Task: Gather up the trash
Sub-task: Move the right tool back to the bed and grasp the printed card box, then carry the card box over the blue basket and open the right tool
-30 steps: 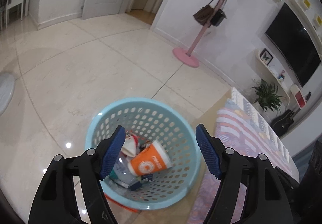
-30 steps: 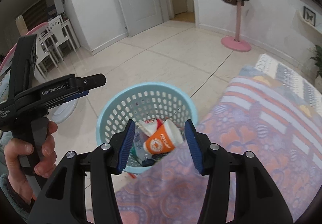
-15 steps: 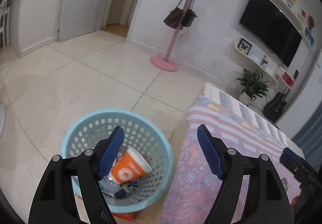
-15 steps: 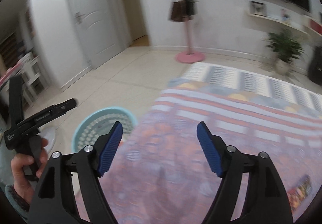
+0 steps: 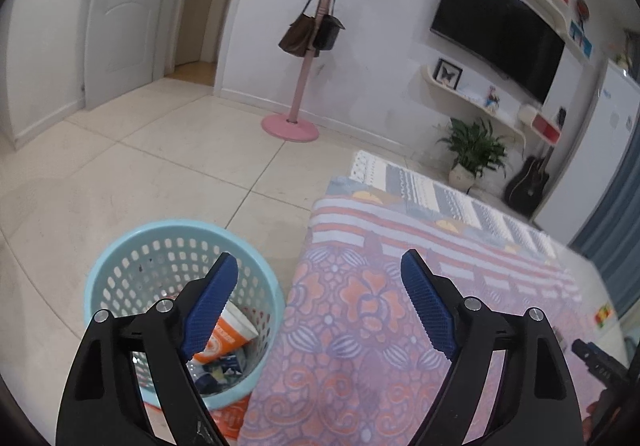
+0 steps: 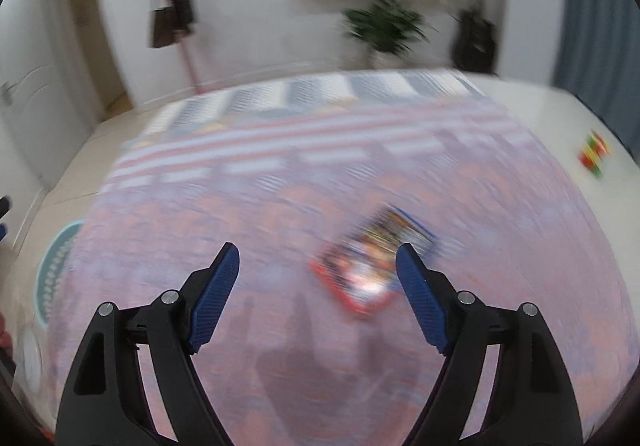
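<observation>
Both grippers, left gripper (image 5: 320, 298) and right gripper (image 6: 316, 286), are held released and empty, the blurred wrapper (image 6: 372, 260) lying on the table (image 6: 280, 173) near the right one.

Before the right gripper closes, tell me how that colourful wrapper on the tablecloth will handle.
The wrapper lies flat on the tablecloth, so it is probably thin, light and floppy. Its glare suggests a slick film that may slide when nudged. Blur hides its edges.
</observation>
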